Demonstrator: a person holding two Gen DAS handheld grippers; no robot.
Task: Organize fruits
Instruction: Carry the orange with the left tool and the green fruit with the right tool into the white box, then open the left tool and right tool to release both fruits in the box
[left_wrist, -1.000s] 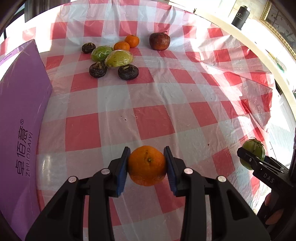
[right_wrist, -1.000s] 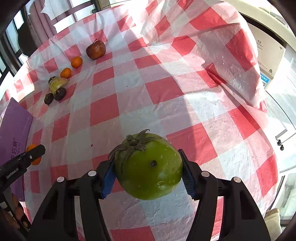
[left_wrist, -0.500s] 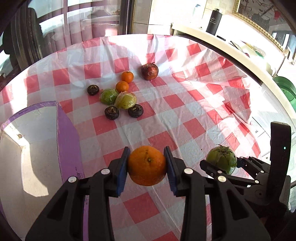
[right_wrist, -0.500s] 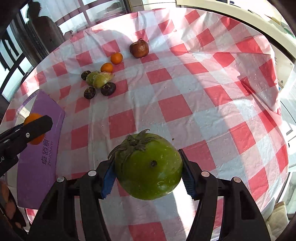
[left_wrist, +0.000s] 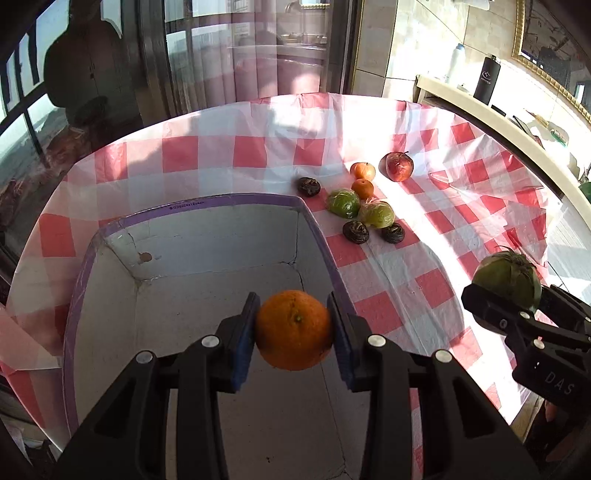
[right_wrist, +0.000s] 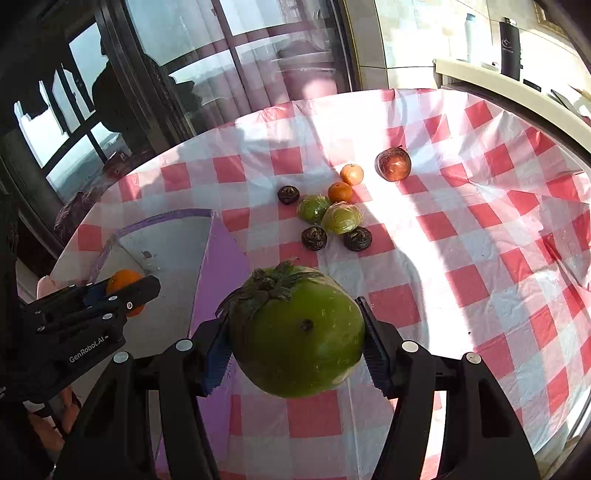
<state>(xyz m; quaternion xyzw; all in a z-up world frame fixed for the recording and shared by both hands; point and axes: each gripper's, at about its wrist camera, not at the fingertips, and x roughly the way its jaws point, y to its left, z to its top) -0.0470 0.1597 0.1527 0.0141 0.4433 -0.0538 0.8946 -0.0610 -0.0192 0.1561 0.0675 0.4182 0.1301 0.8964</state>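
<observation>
A second ago the left gripper (left_wrist: 294, 330) hung over bare checked tablecloth (left_wrist: 436, 236); now it hangs above the open purple-rimmed box (left_wrist: 317, 229), jaws still clamped on the orange (left_wrist: 294, 329), whose stem dimple faces the camera. The right gripper (right_wrist: 295, 343) keeps its jaws pressed on the green tomato (right_wrist: 297, 332), calyx tipped up and away, now beside the box's right wall over the cloth. Only the left view shows the box's white floor whole. The right view shows the left gripper side-on. The other fruits (right_wrist: 341, 218) cluster toward the table's far edge.
</observation>
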